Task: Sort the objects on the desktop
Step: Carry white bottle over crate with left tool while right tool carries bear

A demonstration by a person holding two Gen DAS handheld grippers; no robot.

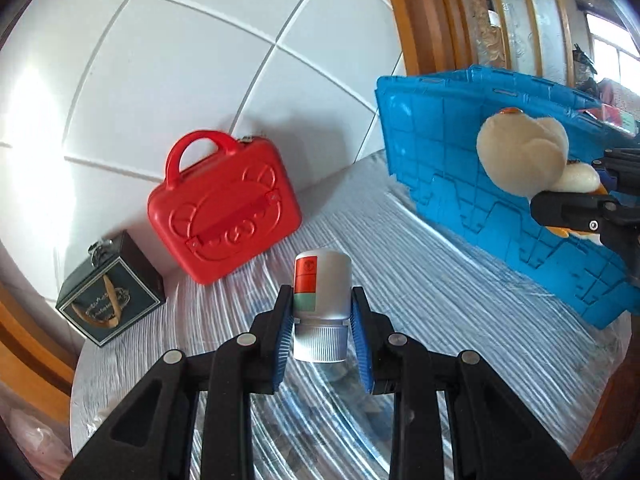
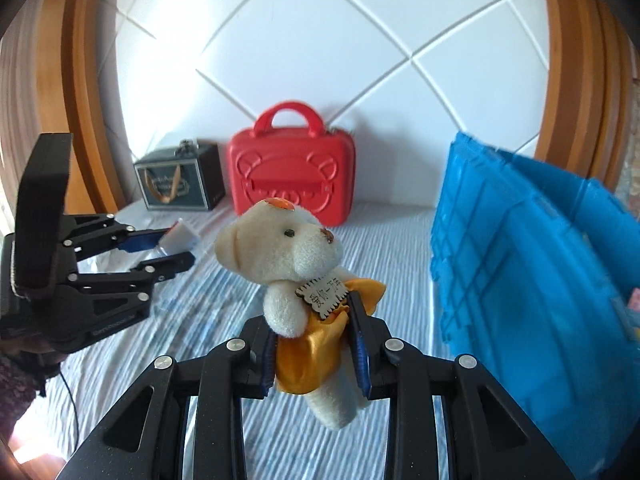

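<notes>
My left gripper (image 1: 320,312) is shut on a small silver bottle (image 1: 322,292) with a red and green label, its ribbed cap towards the camera, lifted above the striped table cover (image 1: 400,272). My right gripper (image 2: 314,320) is shut on a cream teddy bear (image 2: 292,248) in a yellow satin dress, gripped at the body, head up. In the left wrist view the bear (image 1: 524,152) and right gripper (image 1: 576,200) hang in front of the blue crate (image 1: 480,168). The right wrist view shows the left gripper (image 2: 168,250) at the left, holding the bottle (image 2: 182,236).
A red plastic carry case (image 1: 224,208) (image 2: 292,172) leans against the white tiled wall. A dark gift box (image 1: 112,300) (image 2: 180,180) with a gold ribbon stands left of it. The blue crate (image 2: 532,260) fills the right side. Wooden frames flank the wall.
</notes>
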